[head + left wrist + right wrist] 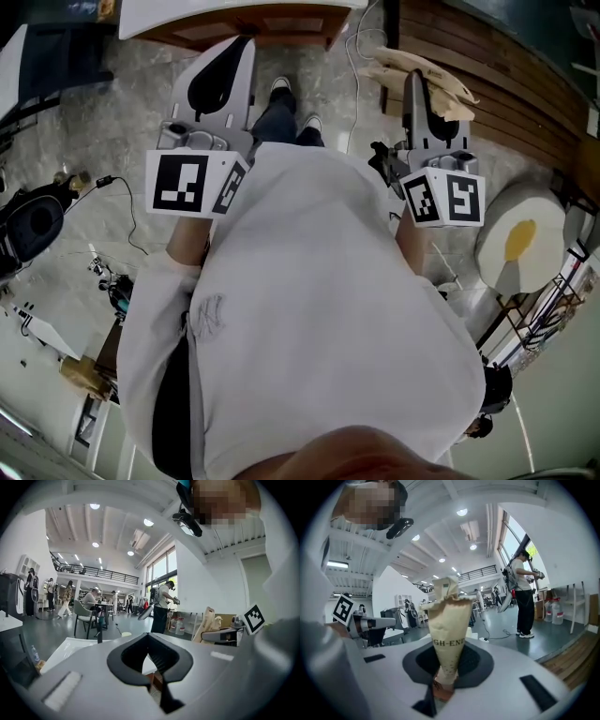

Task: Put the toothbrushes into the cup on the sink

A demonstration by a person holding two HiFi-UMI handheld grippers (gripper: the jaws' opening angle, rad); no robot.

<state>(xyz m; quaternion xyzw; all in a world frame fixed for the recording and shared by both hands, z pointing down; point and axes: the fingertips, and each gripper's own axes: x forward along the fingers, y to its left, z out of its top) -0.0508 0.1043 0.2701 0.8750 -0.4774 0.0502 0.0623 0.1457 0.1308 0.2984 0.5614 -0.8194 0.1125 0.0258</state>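
Toothbrush (pixel 424 73), wrapped in cream paper, sticks out of the right tongs (pixel 419 89) in the head view, to the right of the desk (pixel 281 21) and not over it. The desk, white-topped with a wooden edge, lies at the top. Grey marbled floor (pixel 122 122) spreads below it, with wooden boards (pixel 506 84) to its right and an egg-patterned cushion (pixel 520 239) farther off that way. Both tongs point toward the desk, one on each side of the person's white shirt (pixel 319 309), and the left tongs (pixel 230 56) come closest to its edge. Shoes (pixel 280 87) stand just short of the desk, between the tongs.

Left gripper view: the left tongs are clenched, pads tip to tip, with nothing between them. A white top shows just past them. Beyond is an open hall with a chair (pixel 83 616) and people well away.

Right gripper view: the right tongs grasp the toothbrush's lower end, and it stands upright with its printed paper facing the camera. Open floor lies beyond, with boards at the right.
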